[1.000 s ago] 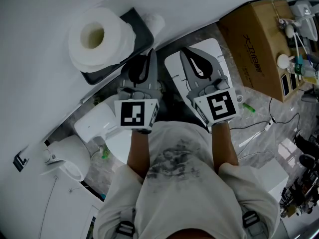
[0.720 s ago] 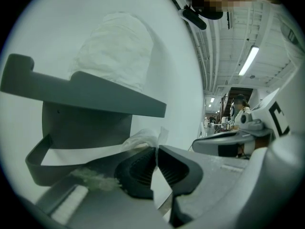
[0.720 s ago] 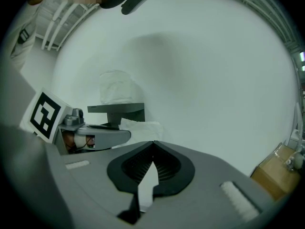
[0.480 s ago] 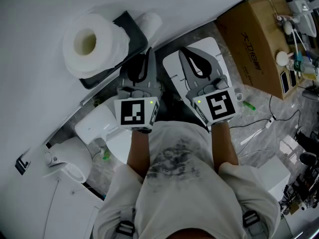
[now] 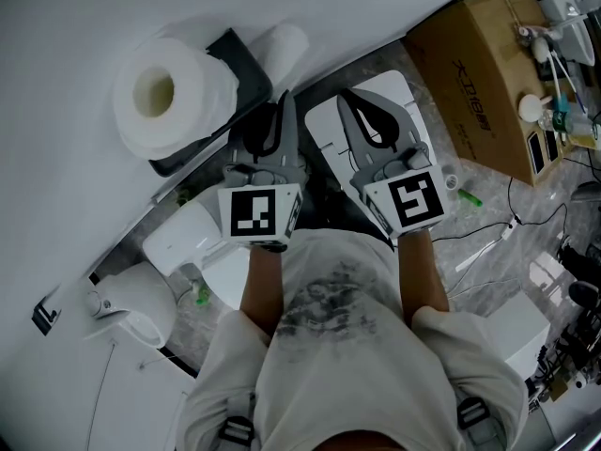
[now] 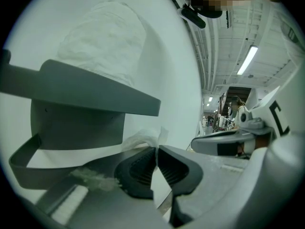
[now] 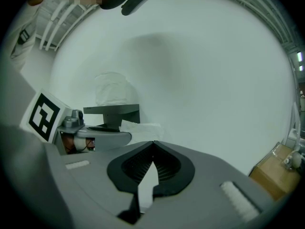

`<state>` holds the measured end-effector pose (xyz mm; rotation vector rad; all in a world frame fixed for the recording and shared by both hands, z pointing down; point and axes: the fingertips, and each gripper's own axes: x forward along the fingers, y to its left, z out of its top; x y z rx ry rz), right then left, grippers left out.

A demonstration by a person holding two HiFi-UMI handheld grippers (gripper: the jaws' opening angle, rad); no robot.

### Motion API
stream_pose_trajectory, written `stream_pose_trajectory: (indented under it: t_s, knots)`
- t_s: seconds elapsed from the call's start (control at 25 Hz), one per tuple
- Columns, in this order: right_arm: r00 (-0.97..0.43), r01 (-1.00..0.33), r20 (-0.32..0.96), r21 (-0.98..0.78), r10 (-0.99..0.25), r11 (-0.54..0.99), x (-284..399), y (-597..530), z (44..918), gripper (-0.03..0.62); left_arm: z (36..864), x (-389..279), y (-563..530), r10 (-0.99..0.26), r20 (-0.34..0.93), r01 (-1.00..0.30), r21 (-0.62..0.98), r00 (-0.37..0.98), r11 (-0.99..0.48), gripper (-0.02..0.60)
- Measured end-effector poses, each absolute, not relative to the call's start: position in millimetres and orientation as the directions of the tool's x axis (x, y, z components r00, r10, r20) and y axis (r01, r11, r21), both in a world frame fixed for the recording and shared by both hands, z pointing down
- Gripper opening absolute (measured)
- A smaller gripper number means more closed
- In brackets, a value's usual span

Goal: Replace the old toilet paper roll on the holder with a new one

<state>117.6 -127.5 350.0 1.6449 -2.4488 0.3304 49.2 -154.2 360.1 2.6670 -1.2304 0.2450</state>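
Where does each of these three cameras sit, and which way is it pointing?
Head view: on the person's head, looking steeply down; shows torso, forearms, left gripper, right gripper.
Left gripper view: rides that gripper, looking along its jaws at the holder and toilet paper roll.
Right gripper view: rides that gripper, facing the white wall past its jaws.
Shared: all show holder and roll.

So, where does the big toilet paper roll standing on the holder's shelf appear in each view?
Head view: the toilet paper roll is upper left, its hollow core facing the camera.
Left gripper view: upper left, on the shelf.
Right gripper view: small, left of centre.
Shared landmark: the dark grey holder shelf beneath it.
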Motion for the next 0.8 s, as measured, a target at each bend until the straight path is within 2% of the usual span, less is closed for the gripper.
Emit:
stream_pose_trajectory:
  t_s: [0.8]
  knots:
    - [-0.317,-0.948,0.262,-0.074,-0.911,0.309,137.8,-118.3,348.2,-0.001,360.8,62.3,-156.7,-0.711,0.226,-0.743,0.120,0.666,-0.658,0.015]
